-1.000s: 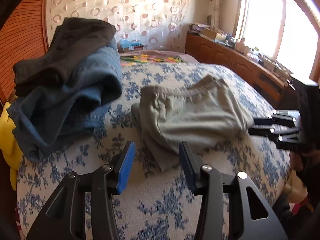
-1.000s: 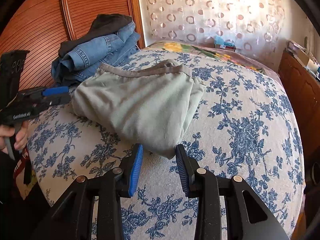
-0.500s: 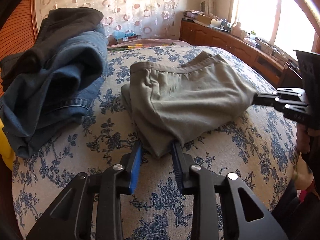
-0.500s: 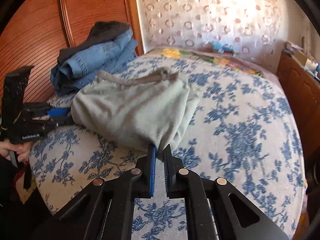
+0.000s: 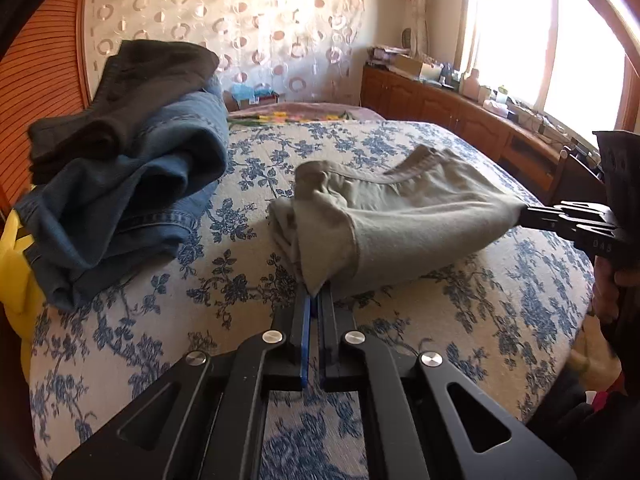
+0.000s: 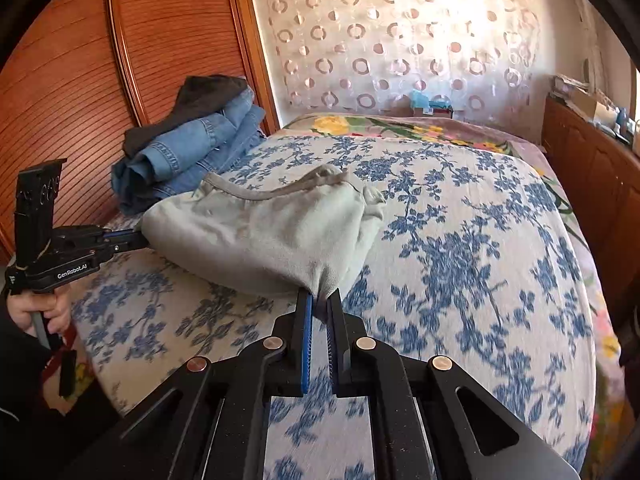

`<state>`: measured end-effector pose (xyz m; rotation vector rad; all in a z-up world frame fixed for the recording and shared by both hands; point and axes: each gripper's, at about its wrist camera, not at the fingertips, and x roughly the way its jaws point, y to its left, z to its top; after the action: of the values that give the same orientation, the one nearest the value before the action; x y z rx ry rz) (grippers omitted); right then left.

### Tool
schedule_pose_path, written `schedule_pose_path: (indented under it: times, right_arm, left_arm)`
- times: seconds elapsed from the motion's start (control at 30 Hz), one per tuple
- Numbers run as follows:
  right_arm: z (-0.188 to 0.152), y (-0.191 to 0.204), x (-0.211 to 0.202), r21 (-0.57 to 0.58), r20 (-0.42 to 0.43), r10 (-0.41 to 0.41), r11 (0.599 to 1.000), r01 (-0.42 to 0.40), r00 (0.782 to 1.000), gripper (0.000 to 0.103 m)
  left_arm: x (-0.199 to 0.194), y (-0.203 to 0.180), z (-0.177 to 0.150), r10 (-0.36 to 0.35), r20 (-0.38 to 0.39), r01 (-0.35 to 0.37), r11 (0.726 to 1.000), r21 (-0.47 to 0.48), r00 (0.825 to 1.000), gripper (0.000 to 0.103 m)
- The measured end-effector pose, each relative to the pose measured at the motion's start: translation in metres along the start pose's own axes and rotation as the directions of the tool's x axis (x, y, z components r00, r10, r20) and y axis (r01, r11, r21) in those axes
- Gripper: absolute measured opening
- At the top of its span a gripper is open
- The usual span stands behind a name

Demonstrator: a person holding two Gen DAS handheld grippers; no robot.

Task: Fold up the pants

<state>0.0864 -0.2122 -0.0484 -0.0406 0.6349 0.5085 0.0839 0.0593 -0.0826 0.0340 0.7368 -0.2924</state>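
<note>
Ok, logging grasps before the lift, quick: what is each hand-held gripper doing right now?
Left hand-held gripper: closed on a near corner of the grey-green pants.
Right hand-held gripper: closed on the opposite near corner.

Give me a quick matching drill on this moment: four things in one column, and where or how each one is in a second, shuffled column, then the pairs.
Things:
1. grey pants
2. blue jeans
3. dark garment
4. left gripper

Place or state:
A. on top of the pile by the wooden headboard
B. shut on a corner of cloth at the near edge of the bed
C. folded, held at two corners, one in each pair of jaws
D. in the pile, under another garment

Pairs: 1-C, 2-D, 3-A, 4-B. The right gripper holds the other corner.
</note>
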Motion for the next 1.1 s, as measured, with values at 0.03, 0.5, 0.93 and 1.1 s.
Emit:
schedule_pose_path:
  times: [0.03, 0.5, 0.93, 1.1]
  right_arm:
    - [-0.002, 0.001, -0.005, 0.000, 0.002, 0.001, 1.000, -0.001, 1.000, 0.006]
    - [-0.039, 0.018, -0.036, -0.039, -0.045, -0.008, 0.999, 0.006, 0.999, 0.006]
    - [-0.023, 0.019, -0.052, -0.039, 0.007, -0.036, 0.999, 0.037, 0.999, 0.022]
    - [-0.016, 0.014, -0.044, -0.030, 0.023, -0.060, 0.998, 0.060, 0.998, 0.043]
  left_arm:
    - [-0.002, -0.001, -0.003, 0.002, 0.003, -0.002, 1.000, -0.001, 1.000, 0.004]
    - [-0.018, -0.025, -0.022, 0.005, -0.023, -0.005, 1.000, 0.017, 1.000, 0.004]
    - [-0.031, -0.028, -0.003, 0.028, 0.036, -0.028, 1.000, 0.014, 0.999, 0.061]
    - [-0.017, -0.030, 0.008, 0.004, 0.042, -0.004, 1.000, 0.013, 0.999, 0.079]
